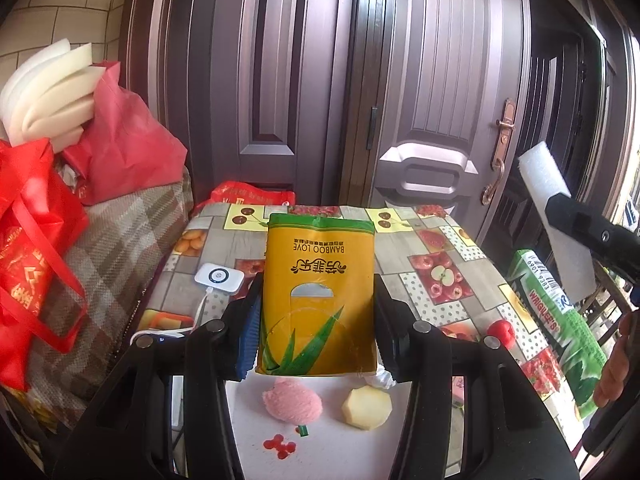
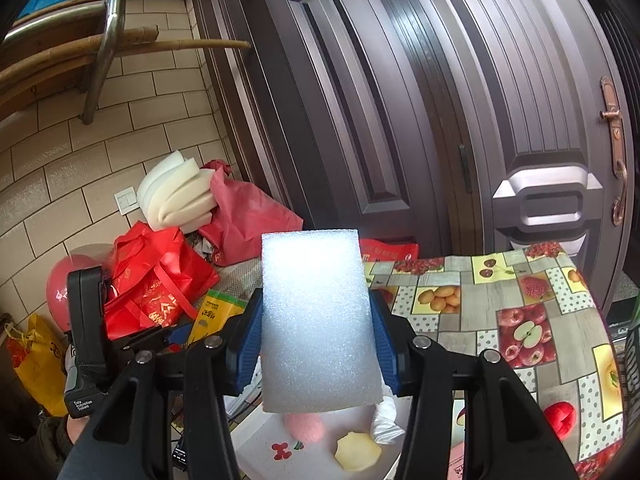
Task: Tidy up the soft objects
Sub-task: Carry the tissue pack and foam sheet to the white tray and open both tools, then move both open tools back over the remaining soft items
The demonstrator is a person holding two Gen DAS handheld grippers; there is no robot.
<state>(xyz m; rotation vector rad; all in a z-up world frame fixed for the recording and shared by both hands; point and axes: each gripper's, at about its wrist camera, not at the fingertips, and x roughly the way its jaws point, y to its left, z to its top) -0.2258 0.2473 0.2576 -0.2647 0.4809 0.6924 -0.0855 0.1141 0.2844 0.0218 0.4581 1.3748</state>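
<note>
Left gripper (image 1: pixel 316 312) clamps the yellow plastic tissue pack (image 1: pixel 318 280); right gripper (image 2: pixel 318 332) pinches the white foam block (image 2: pixel 318 320). Both squash easily, so either could slip out onto the pink fuzzy ball (image 1: pixel 291 401) below.

Brown double door (image 1: pixel 360 80) behind; fruit-print tablecloth (image 2: pixel 520 300); red bags (image 1: pixel 36 240) left; white charger w/ cable (image 1: pixel 219 277).

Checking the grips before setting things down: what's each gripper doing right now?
Left gripper: closed on the yellow tissue pack.
Right gripper: closed on the white foam block.
</note>
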